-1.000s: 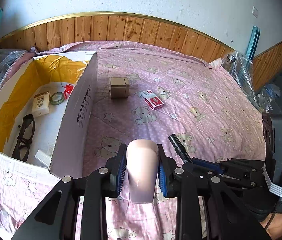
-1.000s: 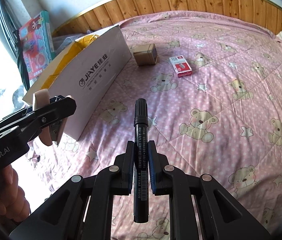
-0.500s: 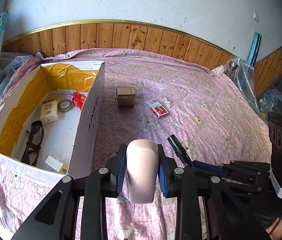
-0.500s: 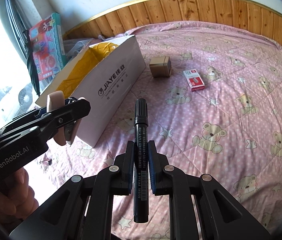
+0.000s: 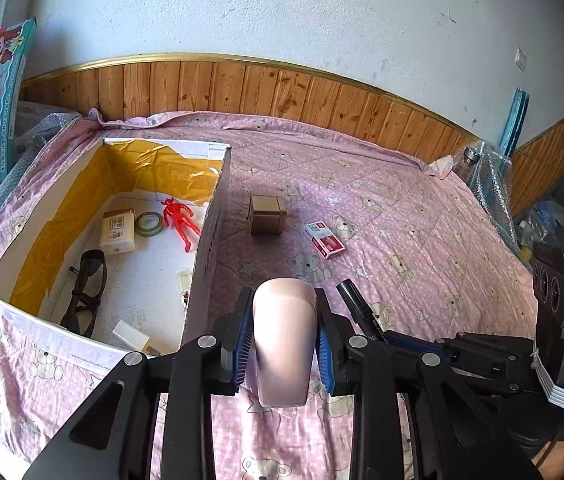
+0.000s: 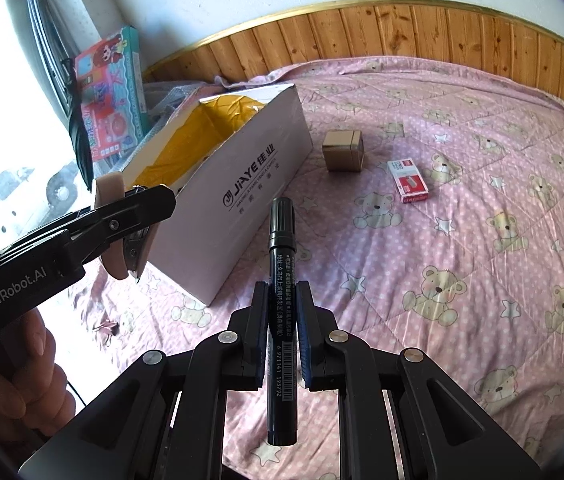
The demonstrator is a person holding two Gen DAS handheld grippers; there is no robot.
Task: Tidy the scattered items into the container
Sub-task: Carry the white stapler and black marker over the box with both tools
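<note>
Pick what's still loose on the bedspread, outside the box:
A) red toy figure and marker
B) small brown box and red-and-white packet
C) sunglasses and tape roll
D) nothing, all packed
B: the small brown box and the red-and-white packet lie on the pink bedspread right of the white box, while the sunglasses, tape roll and red toy figure are already inside.

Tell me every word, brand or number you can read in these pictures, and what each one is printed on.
"JiAYE", with Chinese characters beside it: side of the white box.
"GenRobot.AI": left gripper.
"6 971141 195792", under a barcode: black marker in the right gripper; its Chinese line is too small.
Red staple box, cream packet, toy box: print blurred.
</note>
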